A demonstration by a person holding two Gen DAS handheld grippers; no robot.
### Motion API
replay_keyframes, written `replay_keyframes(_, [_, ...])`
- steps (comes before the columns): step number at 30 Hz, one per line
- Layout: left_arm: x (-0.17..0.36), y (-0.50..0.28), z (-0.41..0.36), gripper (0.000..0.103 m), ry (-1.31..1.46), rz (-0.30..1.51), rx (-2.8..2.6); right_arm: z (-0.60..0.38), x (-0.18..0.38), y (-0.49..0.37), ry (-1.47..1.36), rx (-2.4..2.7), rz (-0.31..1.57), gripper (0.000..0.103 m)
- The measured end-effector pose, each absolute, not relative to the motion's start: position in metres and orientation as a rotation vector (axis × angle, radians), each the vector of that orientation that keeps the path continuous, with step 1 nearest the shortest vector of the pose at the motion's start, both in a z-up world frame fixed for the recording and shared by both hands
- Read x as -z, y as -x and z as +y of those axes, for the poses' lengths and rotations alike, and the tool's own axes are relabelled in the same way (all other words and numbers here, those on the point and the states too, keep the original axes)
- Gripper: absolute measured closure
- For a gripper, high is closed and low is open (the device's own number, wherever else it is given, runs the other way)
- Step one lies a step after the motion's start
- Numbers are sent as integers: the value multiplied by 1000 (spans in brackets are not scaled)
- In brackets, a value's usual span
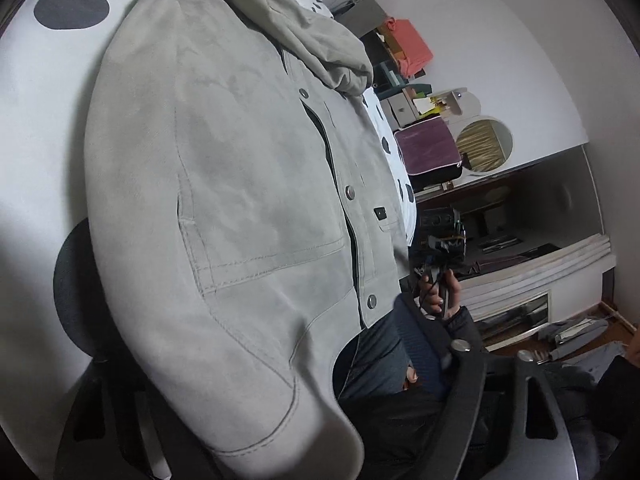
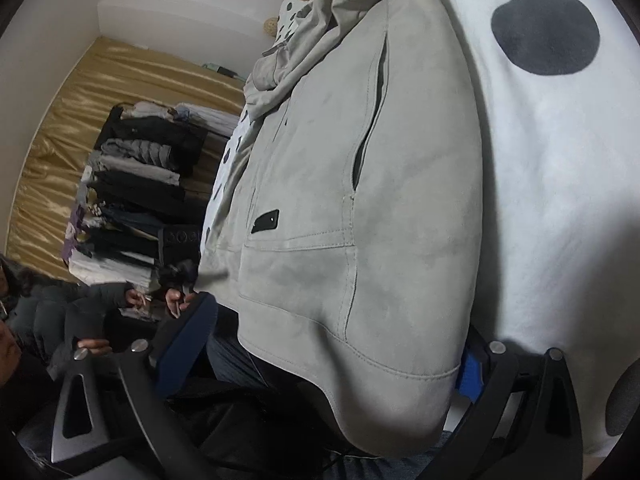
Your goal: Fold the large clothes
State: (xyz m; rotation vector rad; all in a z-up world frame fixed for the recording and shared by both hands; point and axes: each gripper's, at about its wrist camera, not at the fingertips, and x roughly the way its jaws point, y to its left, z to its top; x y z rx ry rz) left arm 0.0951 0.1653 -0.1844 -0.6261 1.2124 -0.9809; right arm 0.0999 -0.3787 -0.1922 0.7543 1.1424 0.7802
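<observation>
A large light grey suede-like jacket (image 1: 224, 184) with snap buttons and a front pocket lies on a white bedspread with dark spots (image 1: 40, 92). Its hem hangs toward both cameras. In the left wrist view the hem lies between my left gripper's fingers (image 1: 460, 376), whose left finger is mostly hidden under the cloth. In the right wrist view the jacket (image 2: 360, 200) drapes between my right gripper's fingers (image 2: 480, 364), with the blue pad showing at the hem's edge. Both grippers look wide apart around the hem.
A seated person holds another gripper device (image 1: 440, 284) beside the bed. Boxes and bags (image 1: 408, 48) stack by the wall. In the right wrist view a pile of folded clothes (image 2: 140, 184) lies on a gold cover (image 2: 100, 80).
</observation>
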Motion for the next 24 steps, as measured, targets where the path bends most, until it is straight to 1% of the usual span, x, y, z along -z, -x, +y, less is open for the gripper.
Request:
replay_keyframes(1, [185,-94,166,34,624,1208,974,-382,194,-100,-784,-758,1146,21])
replay_keyframes(2, [187,-95,166,38,609,1220,958,-385,195,-101,-794,-735,1157,38])
replay_keyframes(3, [191,-95,167,50,600,1233,933,-385,196,-102,-784,-718,1166,45])
replay_keyframes(4, [196,-97,168,62,606,1259,918,-385,197,-103,-756,-695,1182,54])
replay_keyframes(5, [200,-98,168,68,607,1282,899,-384,198,-103,-735,-683,1199,61])
replay_keyframes(6, [204,-99,167,76,608,1301,887,-385,199,-103,-727,-676,1204,63])
replay_keyframes(8, [208,-98,166,78,616,1314,893,-383,197,-103,-713,-662,1223,69])
replay_keyframes(9, [210,-98,165,81,623,1320,899,-384,197,-104,-720,-653,1227,71])
replay_keyframes(10, [212,-97,164,85,631,1326,904,-384,198,-105,-737,-648,1235,75])
replay_keyframes(13, [218,-97,163,91,658,1341,896,-382,197,-105,-733,-663,1241,87])
replay_keyframes(16, [216,-97,163,95,682,1339,898,-379,185,-104,-714,-665,1217,90])
replay_keyframes(20, [208,-98,160,97,670,1333,915,-374,169,-104,-709,-667,1212,91])
replay_keyframes(24, [189,-103,160,99,664,1312,952,-374,156,-108,-686,-679,1200,92])
